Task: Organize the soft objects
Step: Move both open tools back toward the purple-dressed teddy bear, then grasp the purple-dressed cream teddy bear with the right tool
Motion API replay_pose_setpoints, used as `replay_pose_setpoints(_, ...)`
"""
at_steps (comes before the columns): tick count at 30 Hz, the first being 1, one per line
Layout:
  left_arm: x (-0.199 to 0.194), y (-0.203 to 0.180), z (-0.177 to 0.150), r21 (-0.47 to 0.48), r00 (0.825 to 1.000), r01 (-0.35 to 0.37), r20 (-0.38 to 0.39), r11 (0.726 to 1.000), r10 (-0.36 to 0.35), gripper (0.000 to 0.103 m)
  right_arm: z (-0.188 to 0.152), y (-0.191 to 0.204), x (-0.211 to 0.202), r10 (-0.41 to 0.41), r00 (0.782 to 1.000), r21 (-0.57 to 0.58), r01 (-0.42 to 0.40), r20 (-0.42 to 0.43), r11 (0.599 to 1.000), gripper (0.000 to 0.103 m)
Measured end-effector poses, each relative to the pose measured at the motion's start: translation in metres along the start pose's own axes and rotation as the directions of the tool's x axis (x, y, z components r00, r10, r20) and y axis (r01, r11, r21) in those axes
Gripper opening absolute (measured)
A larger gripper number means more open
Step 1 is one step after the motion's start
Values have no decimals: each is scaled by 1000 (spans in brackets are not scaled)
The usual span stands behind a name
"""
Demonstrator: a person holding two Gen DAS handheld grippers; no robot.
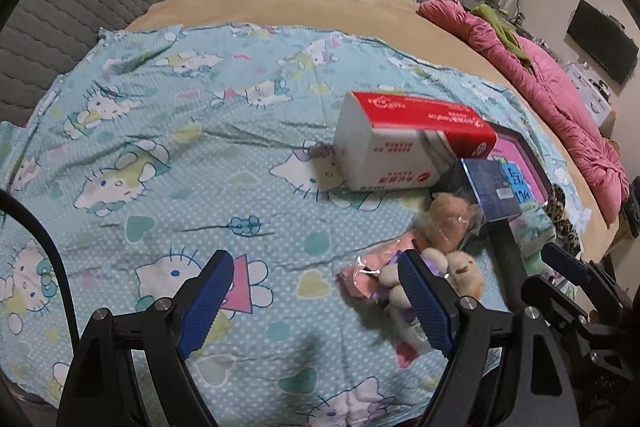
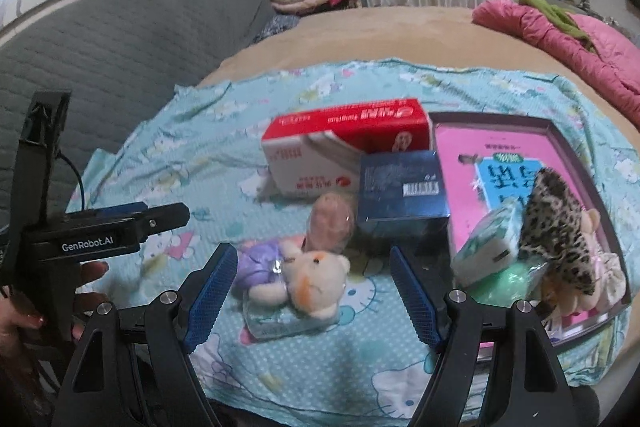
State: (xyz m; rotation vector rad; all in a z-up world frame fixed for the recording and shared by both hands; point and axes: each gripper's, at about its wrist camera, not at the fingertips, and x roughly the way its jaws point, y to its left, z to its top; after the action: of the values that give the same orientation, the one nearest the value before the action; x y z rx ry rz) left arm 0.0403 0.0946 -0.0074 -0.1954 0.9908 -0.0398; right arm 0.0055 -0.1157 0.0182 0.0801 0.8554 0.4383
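Left wrist: the left gripper (image 1: 316, 301) is spread and empty over bare sheet (image 1: 168, 147), with the bear (image 1: 460, 267) just past its right finger and a red box (image 1: 408, 143) beyond.

Right wrist: the right gripper (image 2: 310, 293) is spread, the bear (image 2: 312, 279) lying between its fingers, unpinched; the tray (image 2: 576, 131) sits at the sheet's right edge.

A teddy bear (image 2: 316, 281) lies before the carton (image 2: 348, 143), left of the tray (image 2: 576, 131).

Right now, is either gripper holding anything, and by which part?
Nothing is held. The left gripper and right gripper are both open above the sheet; the bear lies loose on it between the right gripper's fingers, untouched.
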Motion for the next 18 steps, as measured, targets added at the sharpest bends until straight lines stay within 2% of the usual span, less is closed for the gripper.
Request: replay_pose_setpoints(18,15,2,-9,49,998,16,-53,999,-13,84,-10,-7,14,0,999,2,0,-46,1000,80)
